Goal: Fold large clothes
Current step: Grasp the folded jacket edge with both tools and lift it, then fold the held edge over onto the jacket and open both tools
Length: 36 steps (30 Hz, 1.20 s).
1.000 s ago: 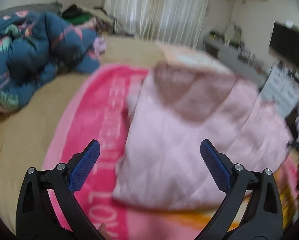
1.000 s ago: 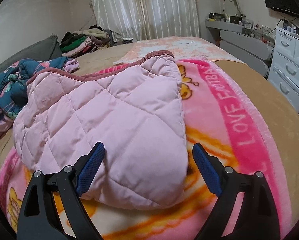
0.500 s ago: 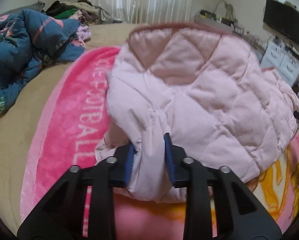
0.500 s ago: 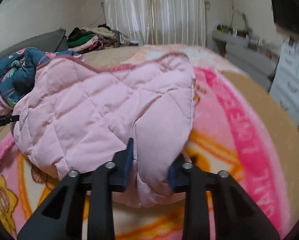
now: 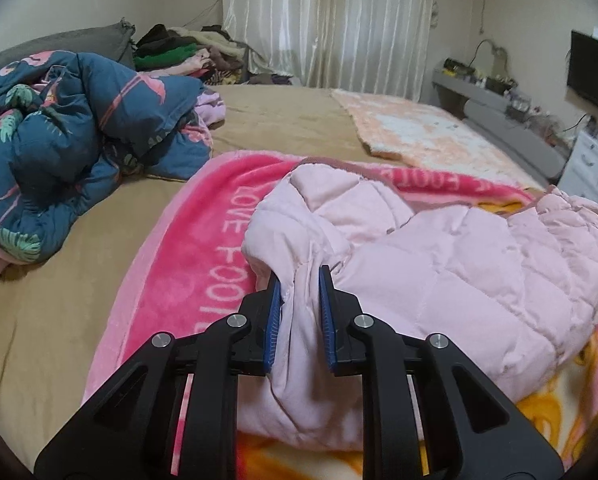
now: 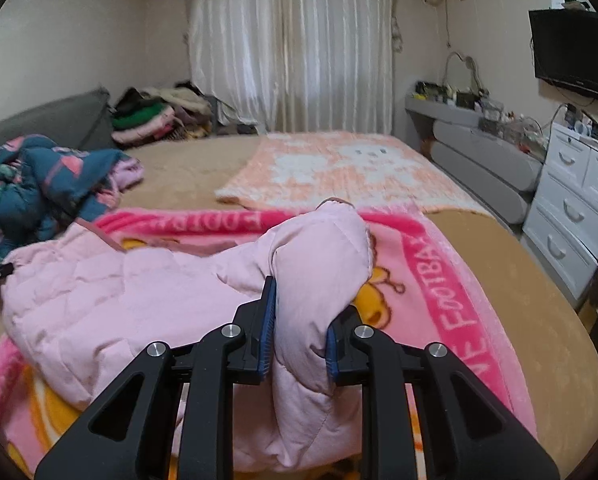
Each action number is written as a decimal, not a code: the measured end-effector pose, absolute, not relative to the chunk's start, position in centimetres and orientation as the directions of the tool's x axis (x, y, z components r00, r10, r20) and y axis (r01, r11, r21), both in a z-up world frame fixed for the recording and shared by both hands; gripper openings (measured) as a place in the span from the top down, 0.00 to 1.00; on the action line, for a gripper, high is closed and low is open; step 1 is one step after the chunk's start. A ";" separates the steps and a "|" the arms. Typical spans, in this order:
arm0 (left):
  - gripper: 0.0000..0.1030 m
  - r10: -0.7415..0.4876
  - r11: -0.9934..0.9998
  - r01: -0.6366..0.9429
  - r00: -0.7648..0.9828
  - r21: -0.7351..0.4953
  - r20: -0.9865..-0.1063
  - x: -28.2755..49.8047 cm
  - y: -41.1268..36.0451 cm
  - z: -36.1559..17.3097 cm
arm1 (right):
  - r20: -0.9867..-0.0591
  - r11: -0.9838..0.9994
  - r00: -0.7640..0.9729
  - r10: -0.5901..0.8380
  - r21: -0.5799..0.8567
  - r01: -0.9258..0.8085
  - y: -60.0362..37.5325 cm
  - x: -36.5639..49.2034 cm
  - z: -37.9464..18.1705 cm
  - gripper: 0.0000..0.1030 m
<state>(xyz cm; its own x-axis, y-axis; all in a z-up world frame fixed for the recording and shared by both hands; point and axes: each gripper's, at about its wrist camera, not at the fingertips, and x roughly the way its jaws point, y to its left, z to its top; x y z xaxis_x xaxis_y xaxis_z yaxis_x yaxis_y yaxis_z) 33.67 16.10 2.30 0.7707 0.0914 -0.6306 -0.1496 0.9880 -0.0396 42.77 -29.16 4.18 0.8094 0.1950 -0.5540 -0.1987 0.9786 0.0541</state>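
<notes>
Pink quilted padded jacket [image 5: 439, 276] lies on a bright pink fleece blanket with white letters [image 5: 203, 248], and this blanket is spread over a tan bed cover [image 5: 59, 304]. Both claws grip the jacket at its near edge. The left claw [image 5: 298, 312] has its blue pads pressed on a bunched fold of the pink fabric, which comes up between them and hangs down below. The right claw [image 6: 301, 330] also has a thick fold of the same jacket between its pads, and its jaws are closing on it at this moment. In the right wrist view the gripped part stands up in a rounded hump (the rest of the jacket sags to the left of it). A crumpled dark blue duvet with a flamingo print [image 5: 59, 148] sits at the left on the bed, well apart from the jacket. A peach and white blanket [image 6: 339, 168] lies farther back.
</notes>
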 end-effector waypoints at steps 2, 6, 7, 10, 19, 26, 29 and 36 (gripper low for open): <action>0.89 0.113 0.987 -0.162 0.758 -0.017 -0.643 34.6 15.9 1.6 | -0.576 0.981 0.796 0.186 0.069 -0.180 -29.3 43.6 2.9 0.81; 0.89 0.153 0.982 -0.186 0.727 0.022 -0.670 35.8 15.5 0.2 | -0.608 0.982 0.772 0.189 0.118 -0.147 -29.5 44.9 1.0 0.81; 0.89 0.158 0.981 -0.194 0.718 0.023 -0.678 36.1 15.6 -0.2 | -0.620 0.983 0.763 0.186 0.123 -0.139 -29.4 45.4 0.7 0.81; 0.89 0.168 0.978 -0.205 0.706 0.028 -0.688 36.6 15.9 -0.7 | -0.657 0.986 0.735 0.166 0.123 -0.112 -29.0 46.5 -0.4 0.81; 0.89 0.171 0.978 -0.205 0.682 0.038 -0.711 36.9 15.6 -1.5 | -0.723 0.974 0.662 0.200 0.221 -0.054 -30.6 47.1 -3.8 0.78; 0.83 0.174 0.974 -0.223 0.642 0.036 -0.746 36.5 15.7 -2.9 | -0.774 0.987 0.617 0.141 0.156 -0.030 -29.9 46.1 -5.6 0.66; 0.73 0.187 0.971 -0.237 0.633 0.042 -0.751 36.0 15.8 -2.6 | -0.781 0.993 0.616 0.108 0.114 -0.030 -29.7 45.6 -5.1 0.44; 0.37 0.194 0.971 -0.231 0.624 0.058 -0.757 34.1 15.6 -1.2 | -0.762 0.977 0.621 0.184 0.210 -0.031 -31.9 42.1 -3.8 0.16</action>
<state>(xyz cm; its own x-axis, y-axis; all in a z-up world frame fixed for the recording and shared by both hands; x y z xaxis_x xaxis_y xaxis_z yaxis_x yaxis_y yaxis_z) 34.06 15.57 -1.16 0.6239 0.1939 -0.7570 -0.2312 0.9712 0.0581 42.11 -31.90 -3.81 0.6211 0.1836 -0.7620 -0.0313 0.9772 0.2099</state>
